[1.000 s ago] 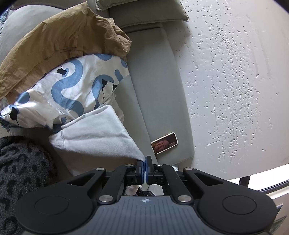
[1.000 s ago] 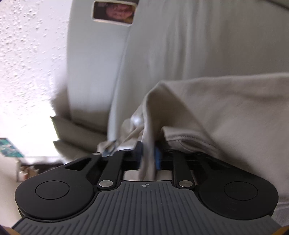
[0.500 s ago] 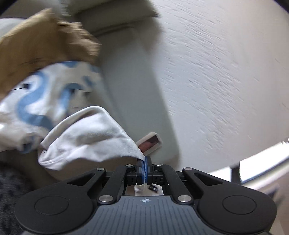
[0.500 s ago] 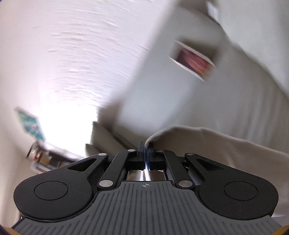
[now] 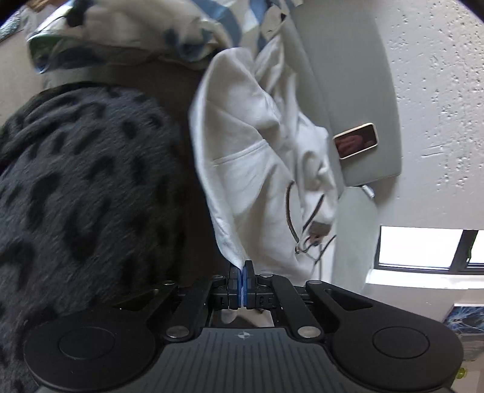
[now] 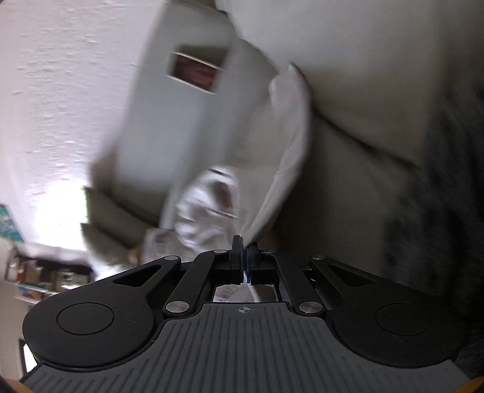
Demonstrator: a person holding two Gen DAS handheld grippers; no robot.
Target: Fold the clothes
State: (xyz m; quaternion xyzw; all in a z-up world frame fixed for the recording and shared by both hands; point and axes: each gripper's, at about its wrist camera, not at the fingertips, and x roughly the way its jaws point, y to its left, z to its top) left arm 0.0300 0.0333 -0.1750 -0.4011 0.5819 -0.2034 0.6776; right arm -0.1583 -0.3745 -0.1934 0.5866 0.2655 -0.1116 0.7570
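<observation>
A white garment [image 5: 257, 157] with dark drawstrings hangs in folds against the grey sofa. My left gripper [image 5: 241, 269] is shut on one edge of it, the cloth rising from the closed jaws. In the right wrist view, which is blurred, the same white garment [image 6: 287, 145] runs up as a taut strip from my right gripper [image 6: 243, 241], which is shut on another edge. A bunched part of it [image 6: 205, 208] hangs lower left.
A dark spotted fleece blanket [image 5: 84, 187] fills the left. A blue-and-white patterned cloth [image 5: 169, 27] lies above it. A phone [image 5: 355, 140] rests on the sofa arm [image 5: 357, 90] by the textured white wall. A window [image 5: 423, 248] is lower right.
The left gripper dropped and tipped downward with the garment; the blanket now fills its view and the tan cloth is gone. The right gripper closed on the cloth edge and swung sideways, pulling it taut.
</observation>
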